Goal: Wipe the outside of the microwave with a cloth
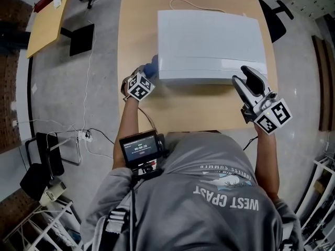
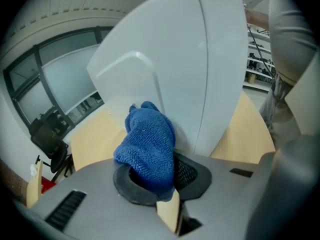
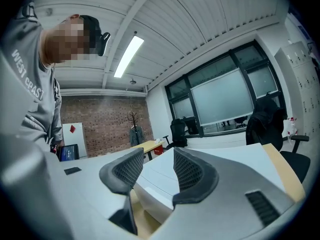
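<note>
My left gripper [image 2: 160, 179] is pinching the blue cloth [image 2: 147, 144], which lies against the white microwave [image 1: 209, 46] at its 8 o'clock corner in the head view. My right gripper [image 3: 157, 164] is spread, pinching nothing, at the microwave's 4 o'clock over the wooden table [image 1: 199, 109].

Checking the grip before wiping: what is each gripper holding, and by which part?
Left gripper: shut on the blue cloth, pinched by one bunched end. Right gripper: open, holding nothing.
</note>
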Demonstrator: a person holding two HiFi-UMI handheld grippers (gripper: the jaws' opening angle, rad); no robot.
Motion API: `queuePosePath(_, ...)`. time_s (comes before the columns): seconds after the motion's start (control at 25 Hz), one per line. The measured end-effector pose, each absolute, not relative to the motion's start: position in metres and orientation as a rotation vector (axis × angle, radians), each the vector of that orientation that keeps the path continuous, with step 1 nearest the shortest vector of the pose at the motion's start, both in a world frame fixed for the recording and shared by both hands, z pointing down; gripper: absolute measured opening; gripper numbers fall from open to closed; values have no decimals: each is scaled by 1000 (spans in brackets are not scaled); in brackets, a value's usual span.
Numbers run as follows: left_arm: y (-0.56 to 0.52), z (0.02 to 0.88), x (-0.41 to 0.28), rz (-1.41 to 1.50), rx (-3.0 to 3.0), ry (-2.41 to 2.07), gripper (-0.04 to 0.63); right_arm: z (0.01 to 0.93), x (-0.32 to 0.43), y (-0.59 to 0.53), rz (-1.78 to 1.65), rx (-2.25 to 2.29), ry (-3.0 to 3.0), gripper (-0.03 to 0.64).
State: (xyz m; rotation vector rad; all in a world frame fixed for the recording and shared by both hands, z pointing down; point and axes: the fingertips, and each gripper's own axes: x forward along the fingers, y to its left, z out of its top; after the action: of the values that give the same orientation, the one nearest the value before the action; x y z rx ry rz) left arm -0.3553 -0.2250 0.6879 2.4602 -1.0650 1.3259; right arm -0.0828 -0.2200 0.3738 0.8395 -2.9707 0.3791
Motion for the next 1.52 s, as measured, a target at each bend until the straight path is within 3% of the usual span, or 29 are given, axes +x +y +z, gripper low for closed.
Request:
queuePosePath(0.32,-213,561,-364,1011,2492,-1439,63,365,-82,-207,365,703,-3069,195)
queuePosePath(0.56,-190,443,-330,699,2609,-1658,63,342,-78,-195,259,556,-3145,74)
queuePosePath(0.88,-133,322,-280,10,2792,-1755,63,326,-55,-171,117,516,-3124,40)
queuePosePath(1.52,-106,284,-234,-11,2878,-1791,63,323,2,-150,45,456,-3013,21)
